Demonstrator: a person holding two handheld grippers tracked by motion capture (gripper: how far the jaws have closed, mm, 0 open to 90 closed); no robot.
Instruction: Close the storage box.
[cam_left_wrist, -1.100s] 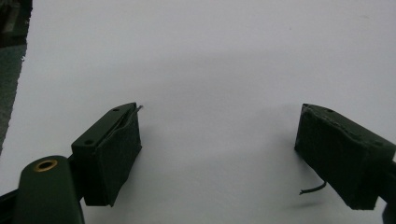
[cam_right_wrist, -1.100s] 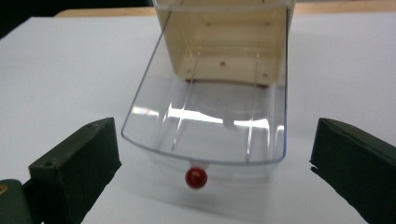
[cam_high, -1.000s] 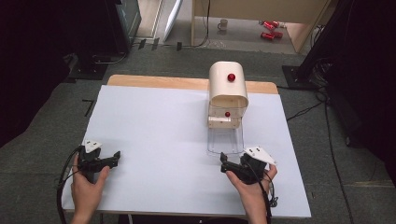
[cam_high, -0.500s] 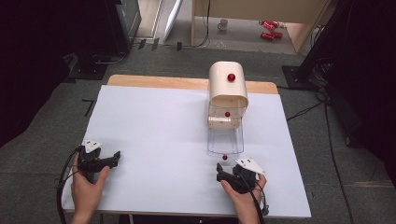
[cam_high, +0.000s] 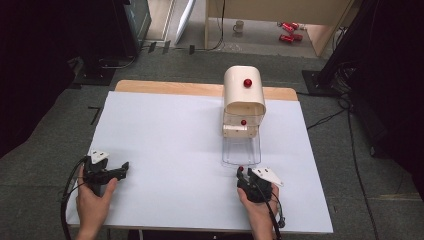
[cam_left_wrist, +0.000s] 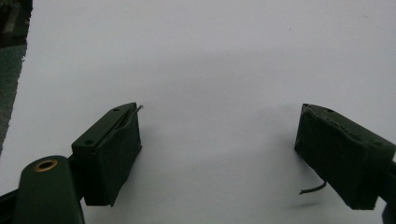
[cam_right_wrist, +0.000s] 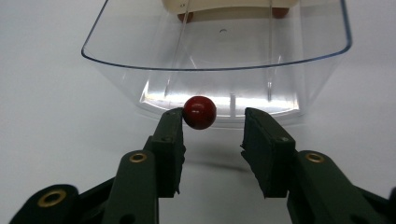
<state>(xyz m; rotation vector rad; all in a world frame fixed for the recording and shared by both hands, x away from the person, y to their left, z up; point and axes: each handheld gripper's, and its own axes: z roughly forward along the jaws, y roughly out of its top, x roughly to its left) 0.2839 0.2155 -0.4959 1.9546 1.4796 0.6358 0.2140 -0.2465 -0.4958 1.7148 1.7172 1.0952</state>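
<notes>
**Mia:** When you look down from up high, what is the biggest thing?

**Ben:** It is the desk (cam_high: 165, 140), with a big white sheet on top. Next is the cream box (cam_high: 244, 97) with a round top. It stands at the far side, a bit to the right.

**Mia:** What is in front of the box?

**Ben:** A clear tray (cam_right_wrist: 219, 51) sticks out of it, toward the person. On the front of the tray is a little red ball (cam_right_wrist: 199, 112), like a knob.

**Mia:** Which tongs are nearer to the ball?

**Ben:** The right tongs (cam_right_wrist: 212, 128). They sit just in front of the tray and point right at it. The ball is between the tips, but not in the middle. It is touching or nearly touching the left jaw, and there is a gap to the other jaw.

**Mia:** Are they holding it?

**Ben:** No. They are partly open and hold nothing yet. I think they only need to close.

**Mia:** And the left tongs (cam_left_wrist: 219, 154)?

**Ben:** Wide open, empty, over bare white sheet, far from the tray.
</notes>
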